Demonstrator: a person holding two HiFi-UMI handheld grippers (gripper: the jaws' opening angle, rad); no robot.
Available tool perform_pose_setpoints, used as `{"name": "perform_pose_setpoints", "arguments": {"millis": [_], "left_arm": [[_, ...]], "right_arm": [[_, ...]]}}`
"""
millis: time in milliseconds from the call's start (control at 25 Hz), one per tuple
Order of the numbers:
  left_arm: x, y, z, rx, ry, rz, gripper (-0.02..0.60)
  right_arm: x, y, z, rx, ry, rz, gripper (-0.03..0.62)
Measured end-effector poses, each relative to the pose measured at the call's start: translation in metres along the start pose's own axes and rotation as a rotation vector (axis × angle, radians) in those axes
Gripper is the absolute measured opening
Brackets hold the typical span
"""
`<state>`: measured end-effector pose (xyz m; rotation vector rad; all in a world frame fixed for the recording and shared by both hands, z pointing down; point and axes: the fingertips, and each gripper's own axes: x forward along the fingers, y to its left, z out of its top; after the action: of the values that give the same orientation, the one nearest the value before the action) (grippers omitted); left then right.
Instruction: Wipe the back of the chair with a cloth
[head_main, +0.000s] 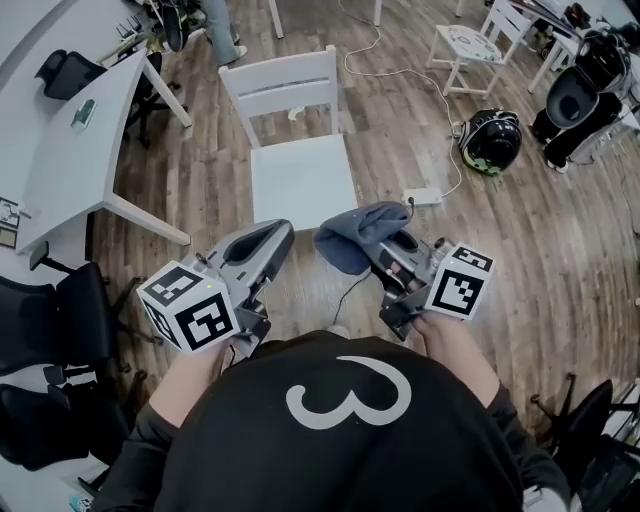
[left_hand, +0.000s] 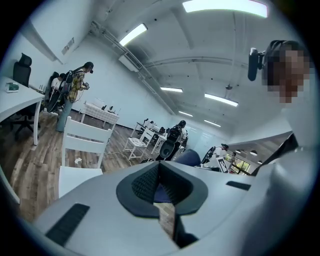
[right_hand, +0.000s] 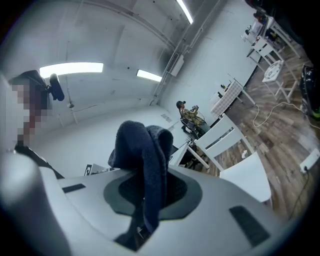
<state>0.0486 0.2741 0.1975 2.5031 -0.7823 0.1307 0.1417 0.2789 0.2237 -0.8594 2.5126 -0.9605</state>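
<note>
Right gripper (head_main: 385, 248): its jaws are pinching a dark blue cloth (head_main: 352, 235), which is bunching up over the tips and draping down between them.
Left gripper (head_main: 265, 243): its jaws are sitting closed at the tips, gripping nothing.
Cloth: it is hanging in the air near the seat's front edge, not touching the white chair (head_main: 300, 175).
Chair: it is standing upright on the wood floor (head_main: 400, 130), with its slatted back (head_main: 282, 85) facing away from both grippers.

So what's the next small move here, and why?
Probably carry the right tongs forward to the backrest of the white chair: they already clamp the blue cloth, which hangs in the air short of the chair, wiping nothing yet.
</note>
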Motion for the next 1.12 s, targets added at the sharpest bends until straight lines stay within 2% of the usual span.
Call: {"name": "perform_pose_setpoints", "arguments": {"millis": [240, 480, 640, 840, 1120], "left_arm": [[0.028, 0.014, 0.019, 0.002, 0.001, 0.02, 0.014], [0.068, 0.018, 0.021, 0.02, 0.04, -0.039, 0.014], [0.086, 0.038, 0.028, 0.009, 0.045, -0.054, 0.014], [0.109, 0.084, 0.041, -0.033, 0.034, -0.071, 0.014], [0.123, 0.19, 0.068, -0.106, 0.025, -0.029, 0.014]], "right_arm": [[-0.002, -0.013, 0.03, -0.024, -0.037, -0.015, 0.051], [-0.01, -0.04, 0.044, -0.026, -0.067, -0.062, 0.051], [0.004, -0.063, 0.051, -0.021, -0.06, -0.09, 0.051], [0.04, -0.101, 0.065, -0.035, -0.035, -0.143, 0.051], [0.127, -0.159, 0.071, 0.014, 0.009, -0.165, 0.051]]}}
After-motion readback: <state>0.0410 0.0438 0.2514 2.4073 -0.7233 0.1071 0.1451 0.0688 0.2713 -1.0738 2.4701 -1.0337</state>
